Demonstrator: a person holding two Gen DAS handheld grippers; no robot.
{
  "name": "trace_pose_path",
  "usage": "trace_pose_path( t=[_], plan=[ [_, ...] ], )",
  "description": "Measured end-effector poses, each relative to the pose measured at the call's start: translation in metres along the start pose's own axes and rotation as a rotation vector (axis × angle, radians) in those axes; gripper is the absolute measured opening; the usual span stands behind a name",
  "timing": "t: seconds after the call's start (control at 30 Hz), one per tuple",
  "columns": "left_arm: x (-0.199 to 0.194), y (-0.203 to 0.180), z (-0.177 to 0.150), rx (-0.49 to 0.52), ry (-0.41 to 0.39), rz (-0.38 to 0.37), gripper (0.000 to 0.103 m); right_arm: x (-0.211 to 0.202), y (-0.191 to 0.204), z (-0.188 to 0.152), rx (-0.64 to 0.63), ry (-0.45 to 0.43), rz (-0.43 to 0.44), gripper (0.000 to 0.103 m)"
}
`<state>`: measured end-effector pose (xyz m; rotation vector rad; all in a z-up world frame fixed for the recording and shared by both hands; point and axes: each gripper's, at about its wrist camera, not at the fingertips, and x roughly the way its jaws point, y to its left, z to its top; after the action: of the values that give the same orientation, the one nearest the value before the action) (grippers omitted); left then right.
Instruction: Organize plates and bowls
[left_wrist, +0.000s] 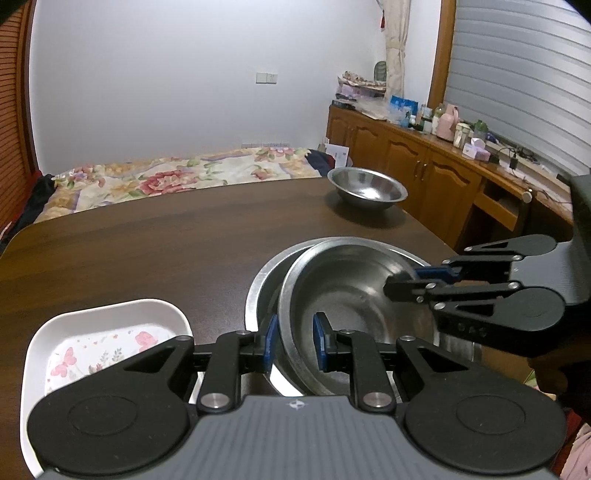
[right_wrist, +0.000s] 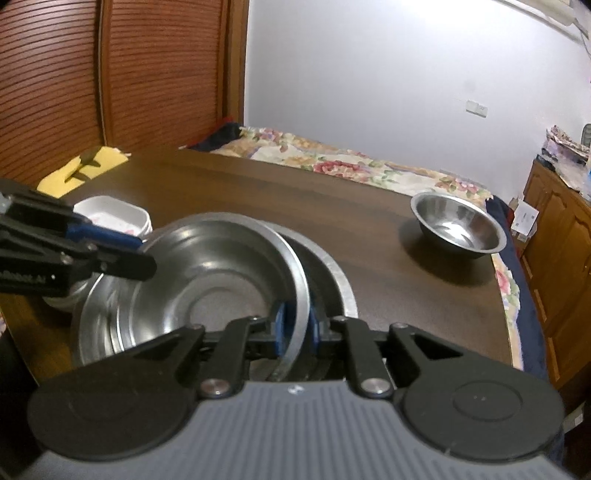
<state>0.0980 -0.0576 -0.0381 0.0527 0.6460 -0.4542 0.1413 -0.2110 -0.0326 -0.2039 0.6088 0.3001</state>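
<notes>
Left wrist view: I see my left gripper (left_wrist: 293, 341) with its blue pads on either side of the near rim of a tilted steel bowl (left_wrist: 354, 295); there is a visible gap between the right-hand pad and the metal, so I cannot tell whether it is pinching the rim or merely straddling it. That bowl sits tipped inside a wider steel basin (left_wrist: 258, 284) on the dark wooden table (left_wrist: 147, 251). My right gripper (left_wrist: 400, 284) reaches in from the right, fingers close together over the bowl's far-right rim. Right wrist view confirms it: the right gripper (right_wrist: 295, 328) has its two blue pads pressed on the inner and outer faces of the tilted bowl's (right_wrist: 207, 288) rim, pinching it. The basin (right_wrist: 332, 280) shows behind and beneath the bowl. The left gripper (right_wrist: 144, 258) enters from the left at the opposite rim; its grip is not readable from here. A white square dish (left_wrist: 107, 332) with a flower and butterfly print lies near left on the table, just beside the basin; in the right wrist view, white dishes (right_wrist: 118, 218) appear stacked behind the left gripper. A second, smaller steel bowl (left_wrist: 367, 188) stands upright at the far right of the table, well apart from the others. A floral bedspread (left_wrist: 177, 173) lies beyond the table's far edge.
</notes>
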Motion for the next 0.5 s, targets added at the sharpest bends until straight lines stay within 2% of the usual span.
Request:
trace_pose_path(
  t=[0.5],
  plan=[
    [-0.0019,0.0088,0.0038,-0.014,-0.021,0.003,0.022,-0.0019,-0.0018,0.0004,0.044,-0.016,0.016,0.018]
  ],
)
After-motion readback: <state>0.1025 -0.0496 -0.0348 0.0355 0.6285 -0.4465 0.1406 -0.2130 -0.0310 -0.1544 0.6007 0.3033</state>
